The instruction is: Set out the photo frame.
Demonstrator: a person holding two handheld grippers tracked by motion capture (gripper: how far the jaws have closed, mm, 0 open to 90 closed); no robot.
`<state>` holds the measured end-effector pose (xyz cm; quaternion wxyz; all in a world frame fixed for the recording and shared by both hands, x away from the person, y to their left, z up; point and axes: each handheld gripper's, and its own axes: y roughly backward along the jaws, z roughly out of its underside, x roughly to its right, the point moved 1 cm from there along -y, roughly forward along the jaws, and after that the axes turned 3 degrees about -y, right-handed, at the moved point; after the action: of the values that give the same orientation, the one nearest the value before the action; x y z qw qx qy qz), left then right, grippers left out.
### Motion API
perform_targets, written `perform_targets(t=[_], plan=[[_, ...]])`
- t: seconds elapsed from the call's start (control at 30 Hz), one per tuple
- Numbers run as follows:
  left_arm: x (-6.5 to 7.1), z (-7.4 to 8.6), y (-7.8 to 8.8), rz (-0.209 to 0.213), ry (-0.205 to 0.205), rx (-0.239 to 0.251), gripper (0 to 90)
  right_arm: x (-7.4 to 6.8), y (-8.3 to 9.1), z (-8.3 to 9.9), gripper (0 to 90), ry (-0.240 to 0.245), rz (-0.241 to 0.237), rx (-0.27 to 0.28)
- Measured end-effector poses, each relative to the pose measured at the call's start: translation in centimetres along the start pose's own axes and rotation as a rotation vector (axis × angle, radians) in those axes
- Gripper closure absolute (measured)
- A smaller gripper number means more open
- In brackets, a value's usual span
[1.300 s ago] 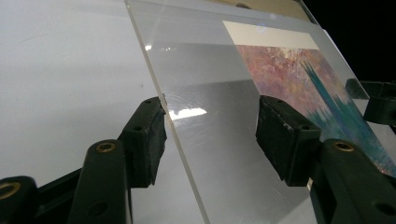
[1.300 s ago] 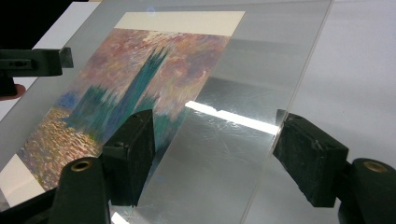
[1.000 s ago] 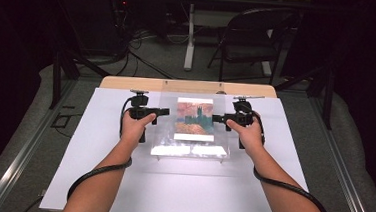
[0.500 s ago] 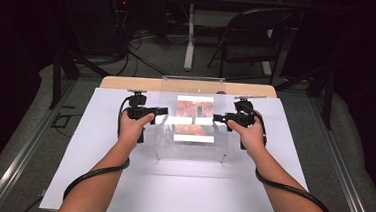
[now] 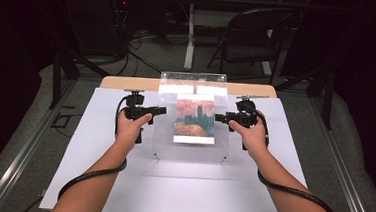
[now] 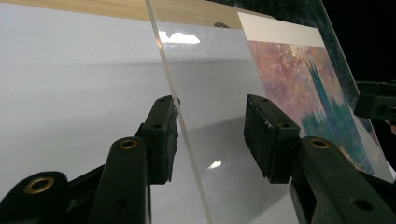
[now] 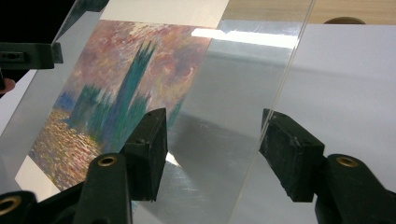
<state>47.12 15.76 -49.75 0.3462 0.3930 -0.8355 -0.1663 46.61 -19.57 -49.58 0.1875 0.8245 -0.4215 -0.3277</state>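
On the left of the high view, the left black two-jaw gripper (image 5: 158, 110) is held level in the person's left hand (image 5: 130, 124), with its tips at the left edge of the clear plastic picture frame (image 5: 193, 117). In the left gripper view, the frame's thin edge (image 6: 184, 135) is seen between the two black pads. One pad (image 6: 163, 137) seems to touch the plastic, but the other is set apart, so the jaws are not yet gripping; they have just been closing.

In the middle of the high view, the frame is stood tilted on the white table sheet (image 5: 93, 144). A colourful painted picture of blue towers (image 5: 194, 119) is kept inside it.

On the right, the right black two-jaw gripper (image 5: 220, 117) is placed the same way at the other edge. Its jaws are open around the plastic (image 7: 261, 126) and have also been closing. Both sides are probably taken so that the frame can be lifted evenly.
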Motion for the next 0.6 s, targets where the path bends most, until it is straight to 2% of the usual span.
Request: perform_targets(t=[0.3,0.47,0.6], plan=[[0.6,0.1,1.1,0.003,0.004,0.027,58.2,-0.7,1.1,-0.1,44.6,0.023,0.006,0.006],[1.4,0.1,1.9,-0.009,-0.023,0.032,59.1,-1.3,1.8,-0.1,45.5,0.058,0.017,0.002],[1.9,0.3,2.4,-0.012,-0.047,0.043,59.2,-1.6,2.6,-0.1,48.3,0.062,0.022,0.008]])
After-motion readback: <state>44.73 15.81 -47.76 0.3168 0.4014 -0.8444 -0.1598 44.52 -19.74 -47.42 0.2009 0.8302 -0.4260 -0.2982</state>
